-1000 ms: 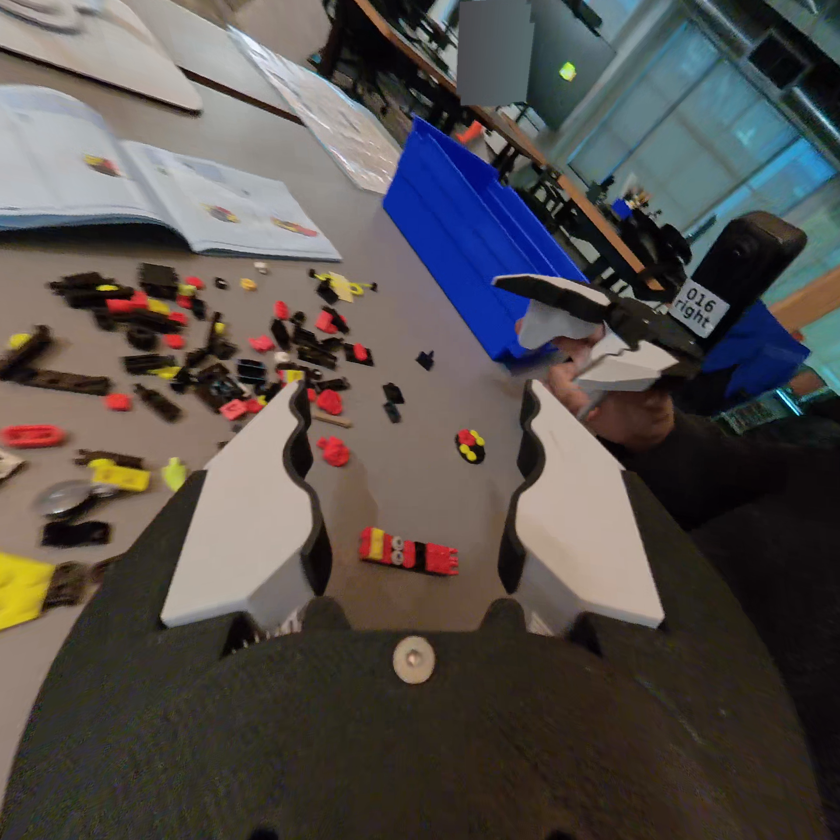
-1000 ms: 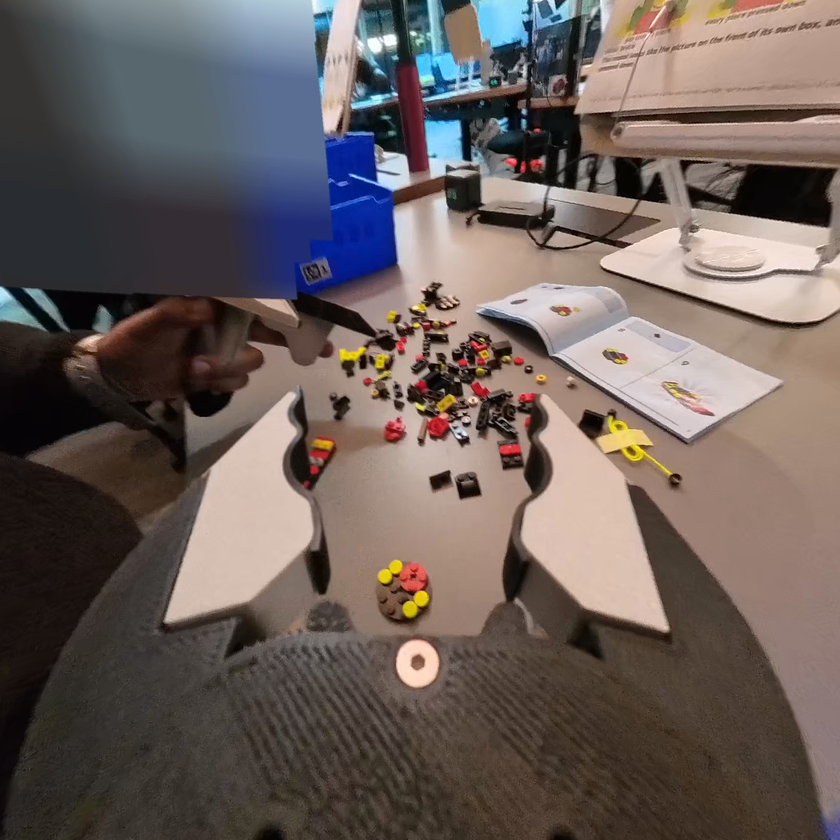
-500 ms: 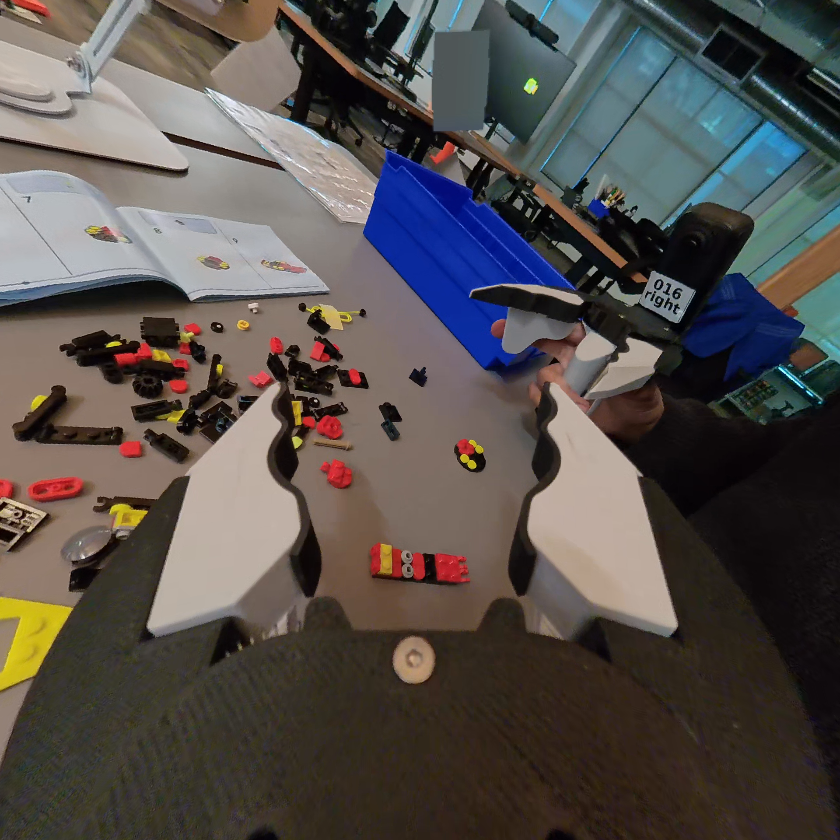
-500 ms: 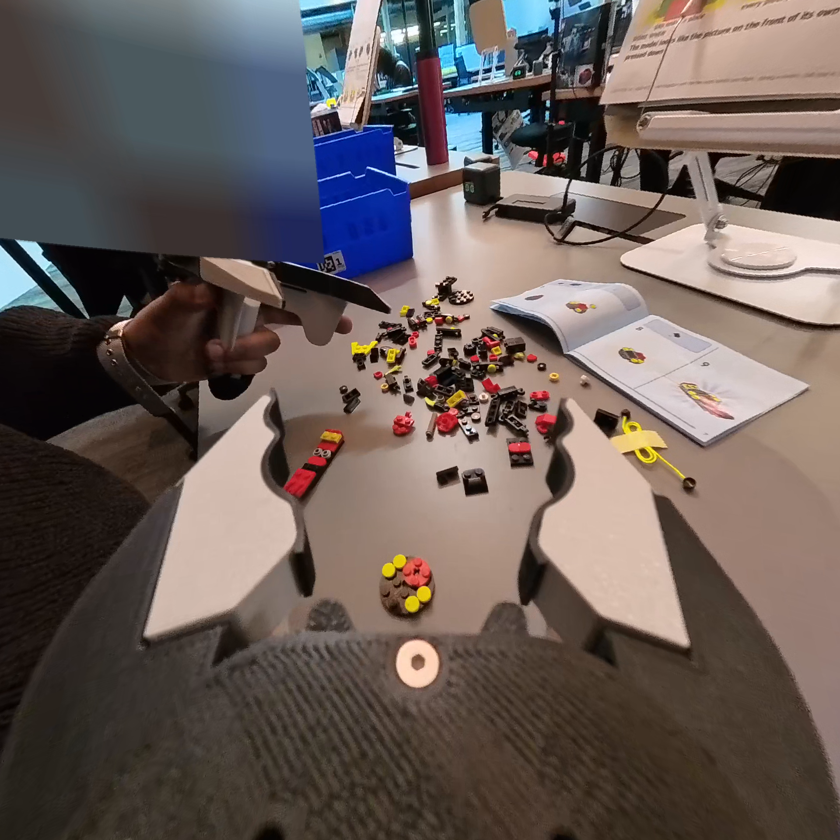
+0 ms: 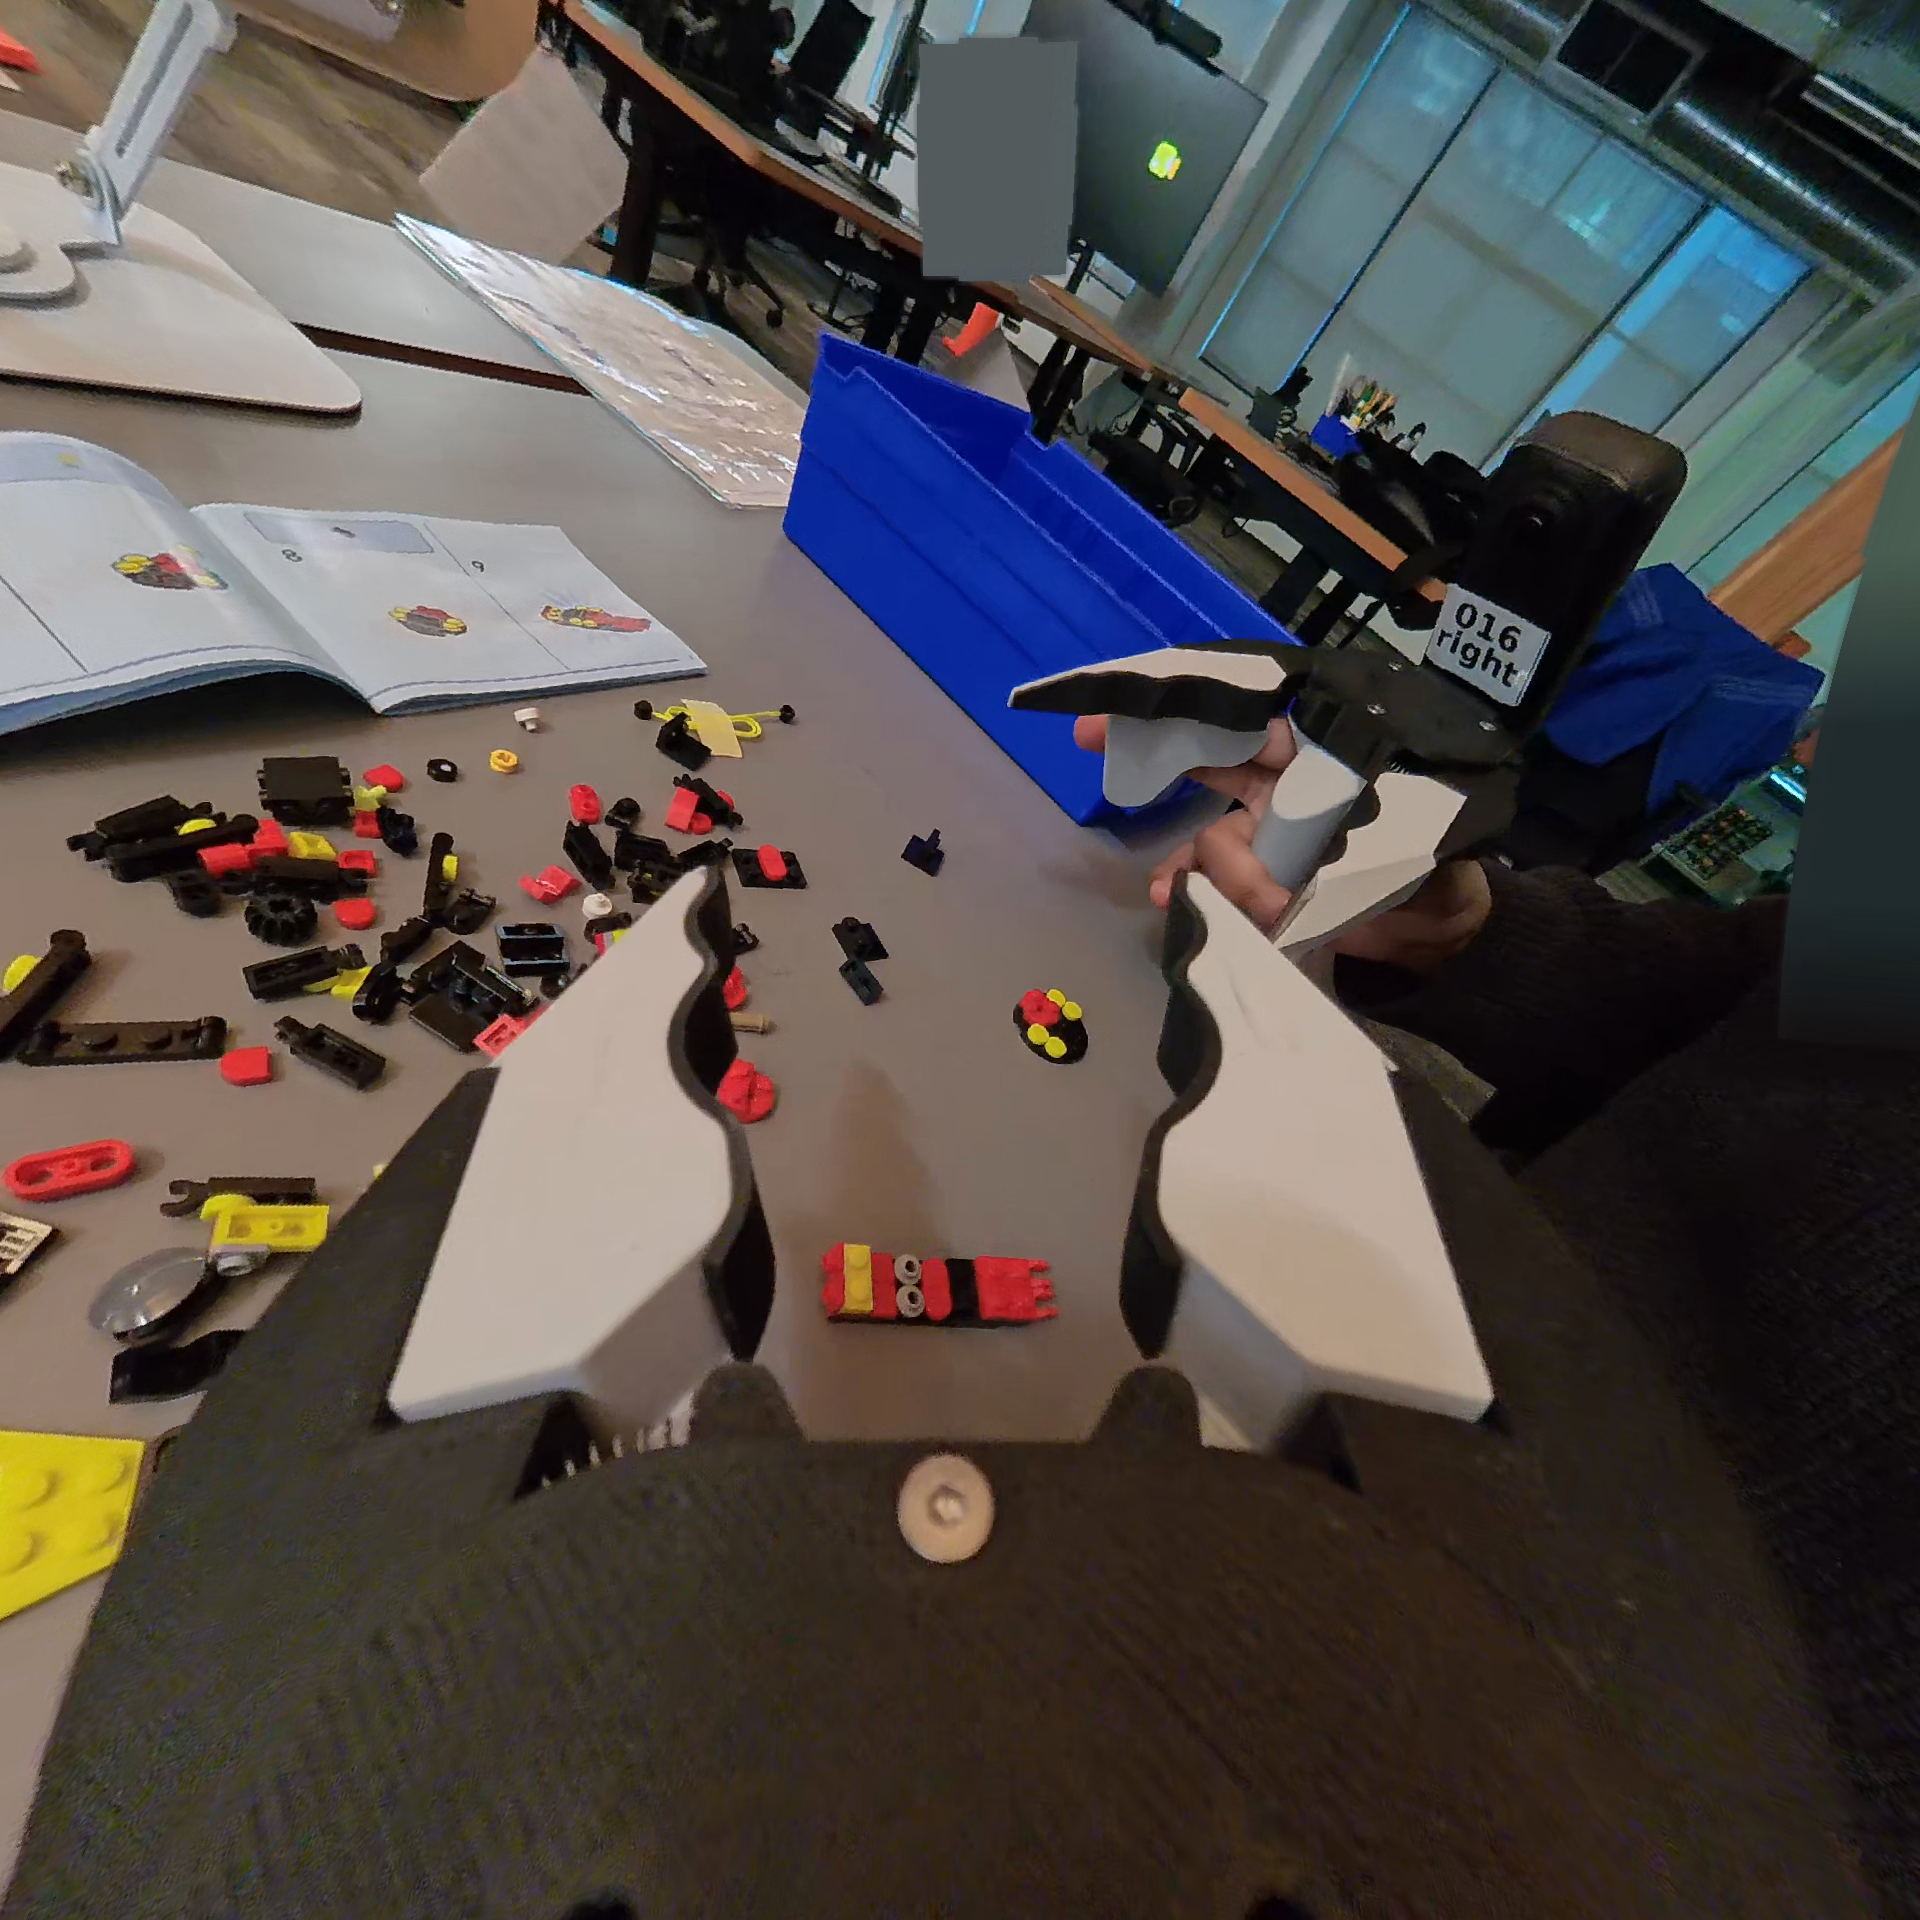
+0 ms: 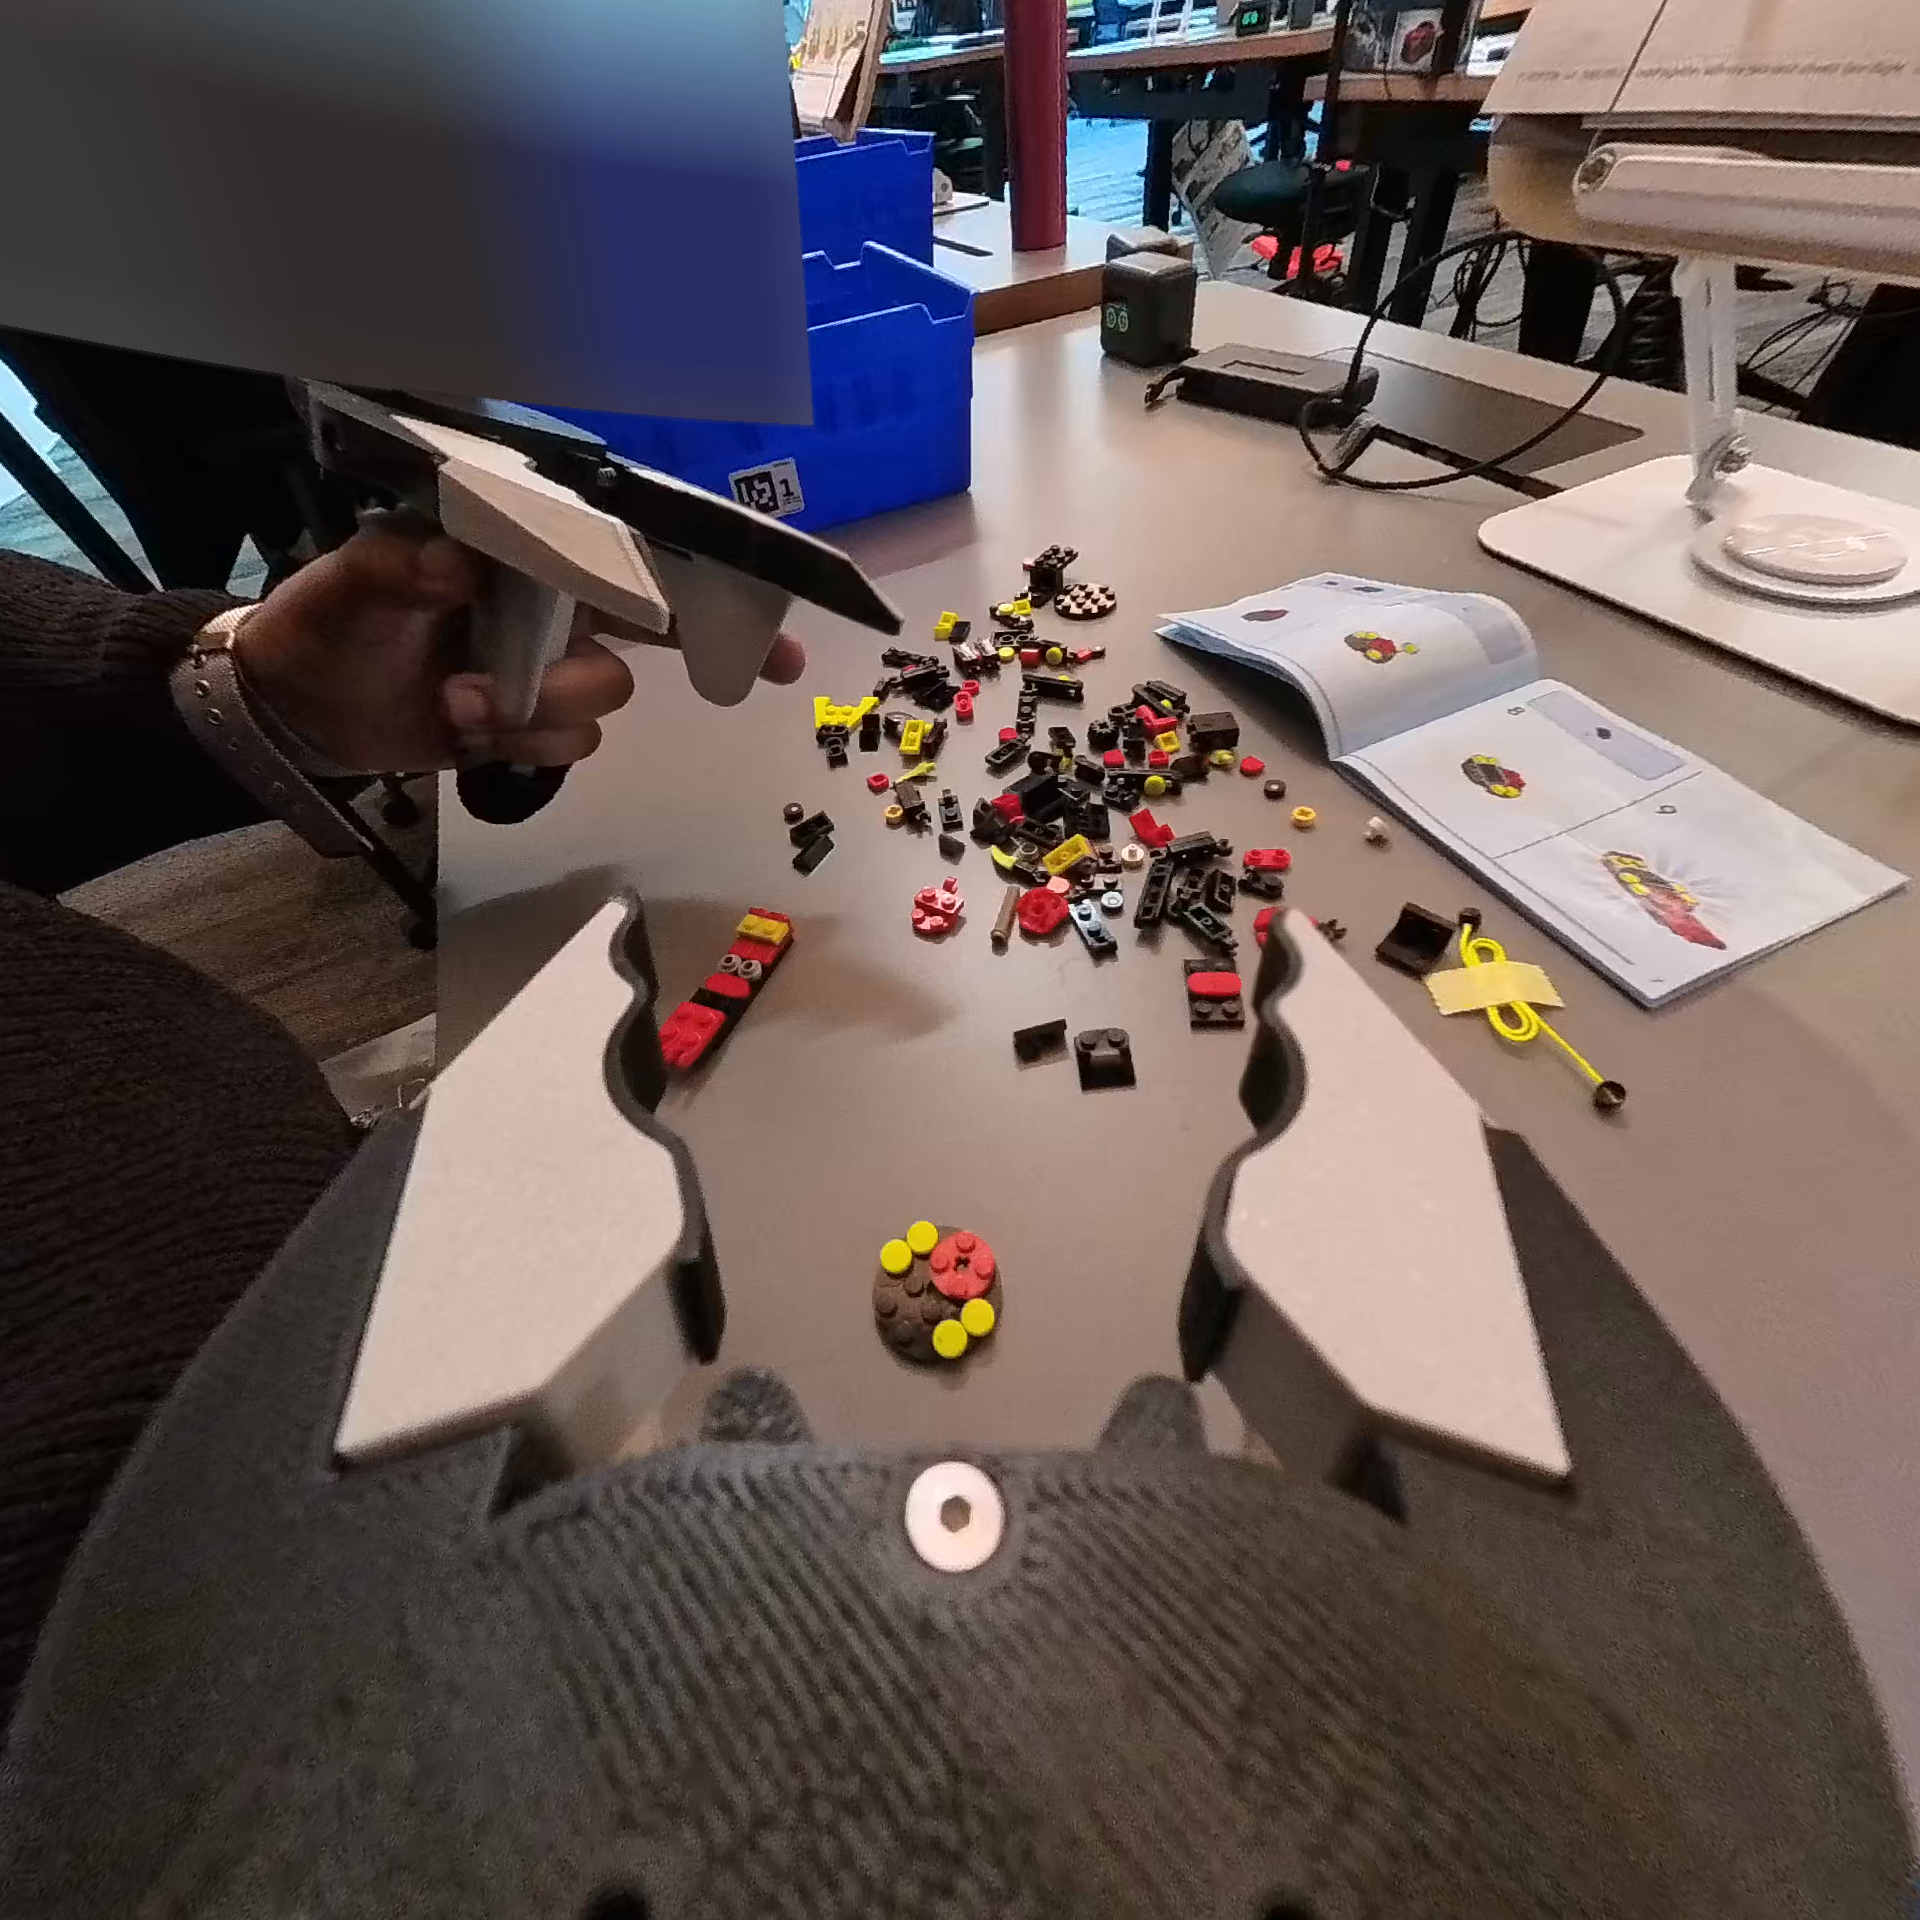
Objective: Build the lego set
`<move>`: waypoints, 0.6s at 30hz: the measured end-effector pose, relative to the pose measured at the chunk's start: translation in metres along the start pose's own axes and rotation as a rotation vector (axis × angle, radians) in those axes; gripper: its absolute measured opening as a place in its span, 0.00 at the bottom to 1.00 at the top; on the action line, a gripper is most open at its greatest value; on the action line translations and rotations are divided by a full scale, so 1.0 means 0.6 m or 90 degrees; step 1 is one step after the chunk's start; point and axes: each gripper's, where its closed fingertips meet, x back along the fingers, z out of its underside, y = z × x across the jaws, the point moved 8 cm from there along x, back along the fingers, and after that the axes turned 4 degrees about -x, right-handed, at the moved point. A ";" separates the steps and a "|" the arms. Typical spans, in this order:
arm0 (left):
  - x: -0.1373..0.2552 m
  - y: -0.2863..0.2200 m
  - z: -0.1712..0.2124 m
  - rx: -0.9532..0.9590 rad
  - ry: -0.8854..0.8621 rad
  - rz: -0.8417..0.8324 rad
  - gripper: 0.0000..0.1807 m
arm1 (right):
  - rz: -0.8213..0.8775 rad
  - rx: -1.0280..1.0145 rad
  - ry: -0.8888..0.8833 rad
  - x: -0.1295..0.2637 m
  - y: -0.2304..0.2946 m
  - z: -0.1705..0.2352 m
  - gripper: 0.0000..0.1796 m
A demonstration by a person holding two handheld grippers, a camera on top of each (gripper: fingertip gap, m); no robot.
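Note:
My left gripper (image 5: 945,894) is open and empty above the grey table (image 5: 935,1122). A long red, yellow and black lego assembly (image 5: 935,1288) lies flat on the table between the bases of its fingers. My right gripper (image 6: 954,920) is open and empty. A round black lego disc with red and yellow studs (image 6: 935,1294) lies on the table between its fingers. The disc (image 5: 1051,1023) also shows in the left wrist view, and the long assembly (image 6: 727,987) shows by my right gripper's left finger. A pile of loose black, red and yellow pieces (image 6: 1070,790) lies beyond.
An open instruction booklet (image 6: 1538,769) lies right of the pile. A blue bin (image 5: 987,582) stands at the table's far side. A white stand base (image 6: 1714,582) is at the back right. A yellow string (image 6: 1507,1008) and a yellow plate (image 5: 52,1507) lie near. The yellow plate (image 5: 52,1507) lies some 12 cm from my left tips, 25 cm from my right tips. It turns up in the right wrist view (image 6: 837,712) as well.
Both grippers have drawn back and tilted up a little, so more of the table shows. The right gripper's fingers stand slightly wider. Both assemblies have stayed on the table.

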 end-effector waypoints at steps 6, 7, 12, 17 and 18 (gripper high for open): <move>-0.001 -0.002 0.001 0.000 0.003 0.012 0.41 | 0.001 0.001 -0.004 0.001 -0.001 -0.001 0.62; -0.001 -0.003 0.001 0.000 0.004 0.016 0.39 | 0.001 0.000 -0.004 0.001 -0.002 -0.001 0.62; -0.002 -0.004 0.003 0.003 0.009 0.026 0.37 | 0.002 -0.002 0.000 0.000 -0.003 0.001 0.62; -0.004 -0.005 0.005 -0.001 0.014 0.027 0.36 | 0.005 -0.004 0.003 -0.002 -0.004 0.002 0.64; -0.004 -0.005 0.005 -0.002 0.016 0.026 0.36 | 0.006 -0.004 0.004 -0.002 -0.004 0.002 0.64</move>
